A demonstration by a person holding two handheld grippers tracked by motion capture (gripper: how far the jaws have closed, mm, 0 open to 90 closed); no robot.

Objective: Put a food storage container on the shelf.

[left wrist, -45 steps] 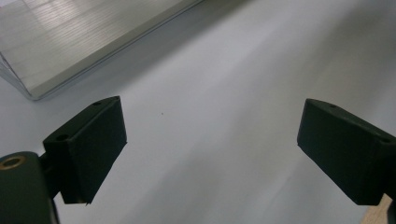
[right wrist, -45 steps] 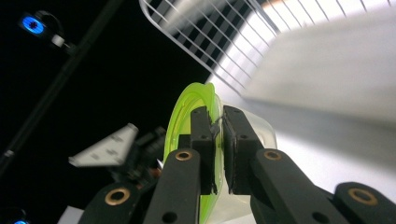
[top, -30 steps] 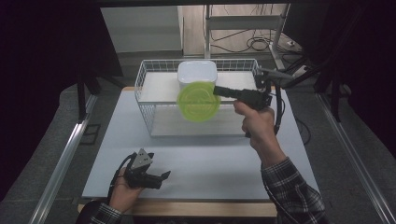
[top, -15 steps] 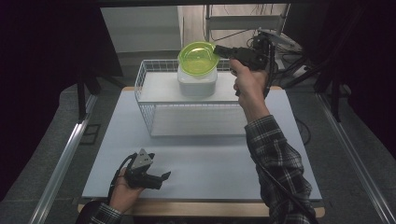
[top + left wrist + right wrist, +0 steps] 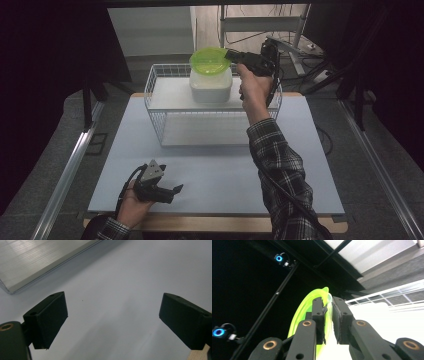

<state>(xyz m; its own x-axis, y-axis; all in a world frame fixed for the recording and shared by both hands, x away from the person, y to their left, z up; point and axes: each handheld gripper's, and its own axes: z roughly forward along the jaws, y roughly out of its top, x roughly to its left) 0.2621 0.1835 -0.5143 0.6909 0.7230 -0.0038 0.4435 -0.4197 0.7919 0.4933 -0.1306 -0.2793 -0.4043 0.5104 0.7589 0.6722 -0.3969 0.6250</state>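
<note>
A translucent green lid (image 5: pixel 209 60) lies flat over the top of a white tub (image 5: pixel 210 86), which stands in a white wire basket (image 5: pixel 148 95) at the back of the table. My right gripper (image 5: pixel 228 54) reaches in from the right and is shut on the green lid's (image 5: pixel 304 312) rim. Its jaws have just been opening a little, with the rim still between the pads of the right gripper (image 5: pixel 328 305). Near the front left edge, my left gripper (image 5: pixel 172 194) rests open on the table, and nothing lies between the jaws of the left gripper (image 5: pixel 112 320).
A pale grey board (image 5: pixel 215 170) covers the tabletop in front of the basket. Metal rails (image 5: pixel 65 175) run along both sides of the table. A metal frame and cables (image 5: pixel 295 45) stand behind the basket. The basket's flat base (image 5: pixel 37 257) lies ahead of the left gripper.
My right hand carried the green lid from in front of the tub up and back, turning it from upright to flat over the tub's top. The left gripper stayed put.
</note>
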